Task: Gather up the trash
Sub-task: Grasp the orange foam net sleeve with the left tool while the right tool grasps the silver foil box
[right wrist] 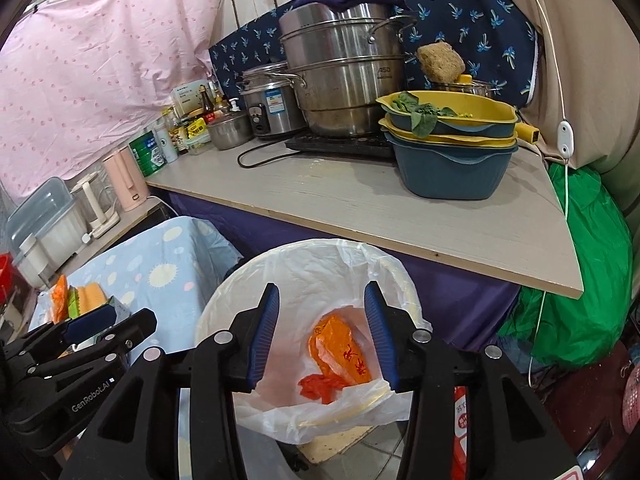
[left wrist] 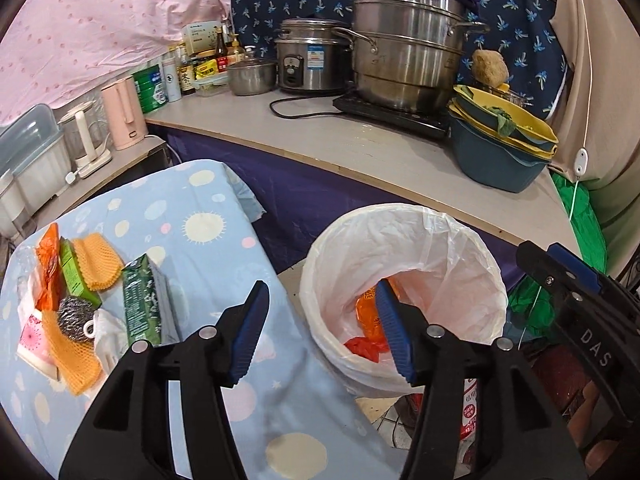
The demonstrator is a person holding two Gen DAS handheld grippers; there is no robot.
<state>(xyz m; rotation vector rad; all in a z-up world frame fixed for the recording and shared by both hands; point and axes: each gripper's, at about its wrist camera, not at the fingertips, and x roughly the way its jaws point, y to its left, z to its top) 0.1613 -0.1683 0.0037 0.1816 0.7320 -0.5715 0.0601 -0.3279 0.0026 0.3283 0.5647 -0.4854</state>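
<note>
Hovering over the lined trash bin (right wrist: 320,320), the right gripper (right wrist: 322,332) has jaws partly open with nothing between them; an orange wrapper (right wrist: 340,350) and a red scrap (right wrist: 318,386) lie inside the bin. Left gripper (left wrist: 322,332) jaws also partly open and empty, straddling the bin rim. Remaining trash sits on the tabletop (left wrist: 208,248): green carton (left wrist: 140,304), steel scourer (left wrist: 74,316), orange foam net (left wrist: 98,260).

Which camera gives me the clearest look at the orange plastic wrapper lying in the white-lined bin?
The right wrist view: the orange plastic wrapper lies unobstructed between the open fingers. In the left wrist view a blue finger pad hides most of it.
</note>
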